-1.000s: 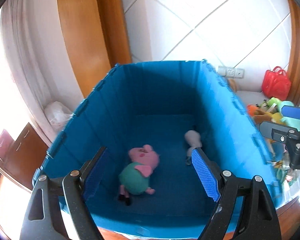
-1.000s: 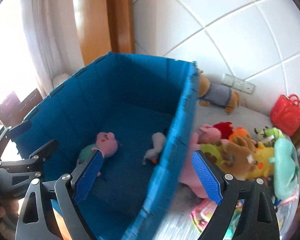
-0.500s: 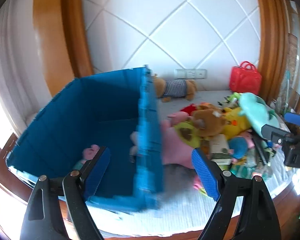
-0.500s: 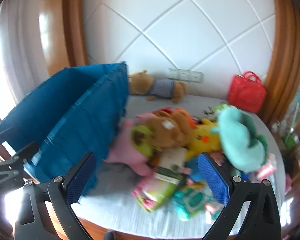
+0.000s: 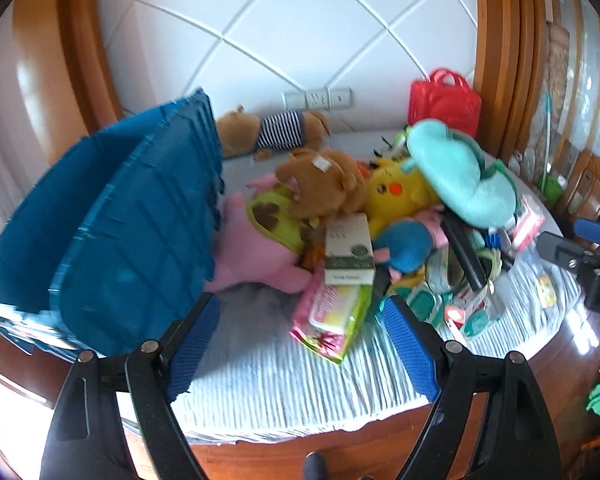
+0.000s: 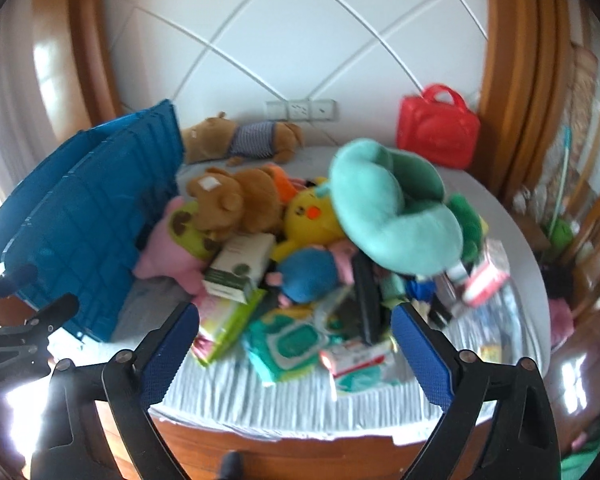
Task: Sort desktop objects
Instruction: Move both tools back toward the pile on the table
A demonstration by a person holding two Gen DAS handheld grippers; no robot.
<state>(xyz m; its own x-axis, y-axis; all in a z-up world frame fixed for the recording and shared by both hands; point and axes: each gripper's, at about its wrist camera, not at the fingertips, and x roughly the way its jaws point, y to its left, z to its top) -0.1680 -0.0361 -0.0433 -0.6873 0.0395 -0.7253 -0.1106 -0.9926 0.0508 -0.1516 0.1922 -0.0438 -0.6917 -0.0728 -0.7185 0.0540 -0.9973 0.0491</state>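
Toys and packets lie heaped on a cloth-covered round table, waiting to be sorted. In the left wrist view, a blue crate stands at the left of the table, its ribbed wall touching a pink plush; it looks like the destination for the soft toys. The left gripper hangs over the near edge with its jaws wide apart and nothing between them, facing a white box that lies on a pink-and-green packet. A yellow plush and a brown bear sit farther back in the pile, and a teal cushion lies over its right side. A striped bear and a red bag rest by the far wall, apart from the heap. The right gripper shows at the right edge; from here its jaws cannot be read.

In the right wrist view, the right gripper also hangs at the near edge, jaws wide and empty, a green wipes pack lying on the cloth between them. A blue plush sits just behind. The pile is loose and layered, so lifting a low item would likely disturb those resting on it.
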